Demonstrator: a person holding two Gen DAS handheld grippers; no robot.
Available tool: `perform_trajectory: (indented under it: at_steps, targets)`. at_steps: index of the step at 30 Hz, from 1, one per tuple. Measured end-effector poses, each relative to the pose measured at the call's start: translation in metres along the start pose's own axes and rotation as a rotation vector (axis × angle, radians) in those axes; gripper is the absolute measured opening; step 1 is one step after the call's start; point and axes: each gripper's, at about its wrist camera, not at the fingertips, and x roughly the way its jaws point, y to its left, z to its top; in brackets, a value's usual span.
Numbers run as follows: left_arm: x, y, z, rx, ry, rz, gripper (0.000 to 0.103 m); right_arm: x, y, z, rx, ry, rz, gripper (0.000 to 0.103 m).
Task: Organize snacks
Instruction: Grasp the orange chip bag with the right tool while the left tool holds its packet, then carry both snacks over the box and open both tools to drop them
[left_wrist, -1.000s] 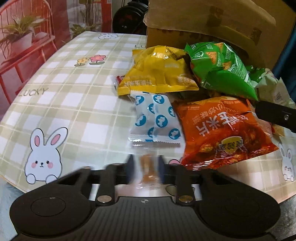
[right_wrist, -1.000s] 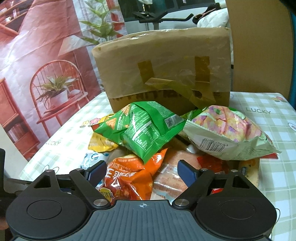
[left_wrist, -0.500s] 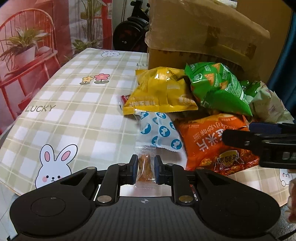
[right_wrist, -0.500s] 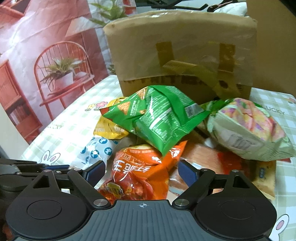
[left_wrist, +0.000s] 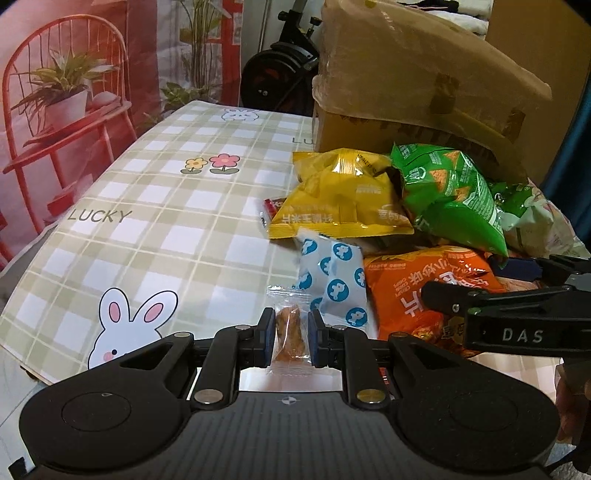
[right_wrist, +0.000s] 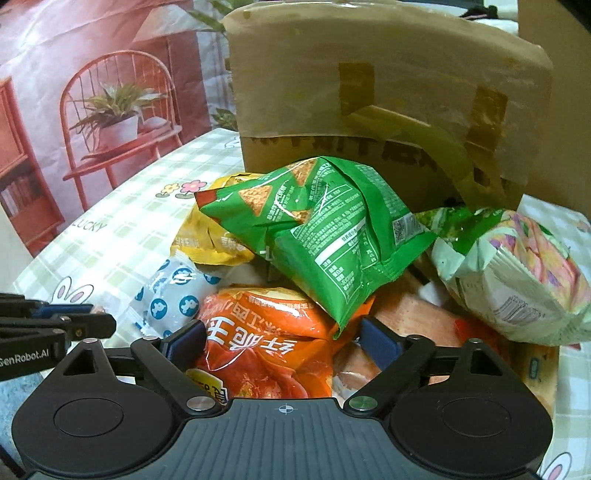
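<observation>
Your left gripper (left_wrist: 290, 338) stays clamped on the small clear-wrapped snack (left_wrist: 291, 332), lifted at the near edge of the table (left_wrist: 155, 221). Your right gripper (right_wrist: 282, 341) has swung in low over the orange bag (right_wrist: 273, 354), jaws apart and straddling it, not yet pressing. That bag looks like your next pick. The green bag (right_wrist: 325, 236) overlaps its far edge; the cardboard box (right_wrist: 369, 110) blocks the far side. Open room lies left, on bare checked cloth.

A green-and-white checked tablecloth (left_wrist: 155, 206) with white rabbits bears yellow (left_wrist: 340, 195), green (right_wrist: 325, 229) and orange (right_wrist: 266, 354) snack bags.
</observation>
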Motion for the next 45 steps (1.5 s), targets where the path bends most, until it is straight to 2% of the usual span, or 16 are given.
perform_trajectory:
  at_steps: [3, 4, 11, 19, 25, 28, 35, 40, 45]
  targets:
    - [-0.001, 0.002, 0.000, -0.007, -0.004, 0.002, 0.019, -0.002, 0.002, 0.001, -0.017, 0.006, 0.010, 0.078]
    - [-0.001, 0.002, 0.000, -0.009, -0.005, 0.003, 0.019, -0.003, 0.002, 0.001, -0.016, 0.010, 0.017, 0.067]
    - [-0.006, 0.002, 0.003, -0.012, -0.032, 0.009, 0.019, -0.013, -0.007, 0.002, 0.024, 0.015, 0.064, 0.065]
    - [-0.015, 0.006, 0.009, -0.025, -0.078, 0.018, 0.019, -0.037, -0.018, 0.005, 0.079, -0.052, 0.151, 0.065]
    - [-0.019, 0.010, 0.014, -0.040, -0.096, 0.028, 0.019, -0.041, -0.023, 0.007, 0.136, -0.028, 0.261, 0.065]
    - [-0.023, 0.009, 0.017, -0.035, -0.112, 0.032, 0.019, -0.046, -0.021, 0.011, 0.132, -0.035, 0.274, 0.065]
    - [-0.034, 0.006, 0.043, -0.002, -0.205, 0.028, 0.019, -0.079, -0.037, 0.044, 0.139, -0.191, 0.257, 0.065]
    - [-0.040, -0.005, 0.071, 0.029, -0.280, 0.006, 0.019, -0.098, -0.060, 0.073, 0.124, -0.313, 0.182, 0.065]
    - [-0.043, -0.022, 0.113, 0.056, -0.360, -0.034, 0.019, -0.115, -0.097, 0.113, 0.126, -0.440, 0.102, 0.065]
